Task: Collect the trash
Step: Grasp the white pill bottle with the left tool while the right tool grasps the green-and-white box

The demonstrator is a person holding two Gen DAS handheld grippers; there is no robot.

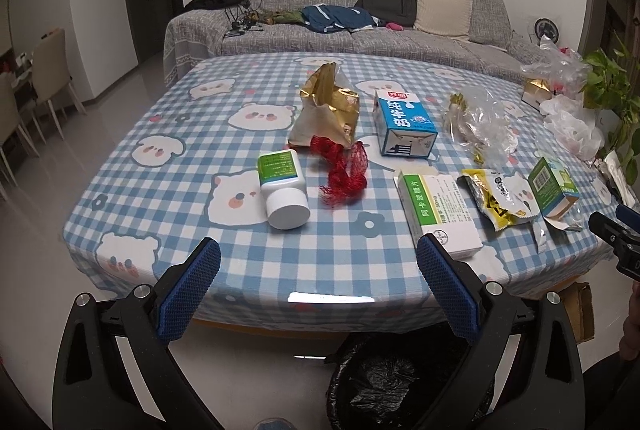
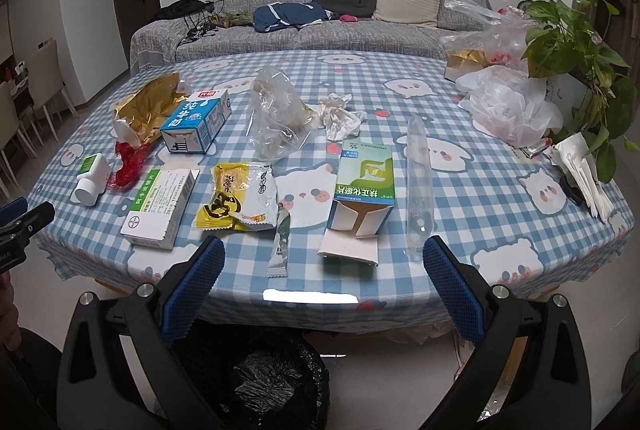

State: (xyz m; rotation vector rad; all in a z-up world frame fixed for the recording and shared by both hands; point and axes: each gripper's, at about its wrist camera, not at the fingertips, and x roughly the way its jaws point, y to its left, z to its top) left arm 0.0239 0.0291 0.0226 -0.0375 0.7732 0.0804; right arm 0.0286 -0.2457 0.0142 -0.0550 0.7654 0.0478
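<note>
The table [image 1: 168,190] wears a blue-and-white checked cloth printed with white bears and cats. On it lie a red mesh net [image 1: 346,172], a gold foil bag [image 1: 326,110], a blue-and-white milk carton [image 1: 404,124], a white bottle [image 1: 282,190] with a green label, and at 3 o'clock a yellow-and-white wrapper [image 1: 498,196]. The bin liner [image 2: 256,382] is black.

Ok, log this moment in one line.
left hand-held gripper open, empty | right hand-held gripper open, empty | trash on table | bin below

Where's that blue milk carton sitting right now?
The blue milk carton lies on its side on the table's far left in the right wrist view, between the gold foil bag and crumpled clear plastic bag.
</note>
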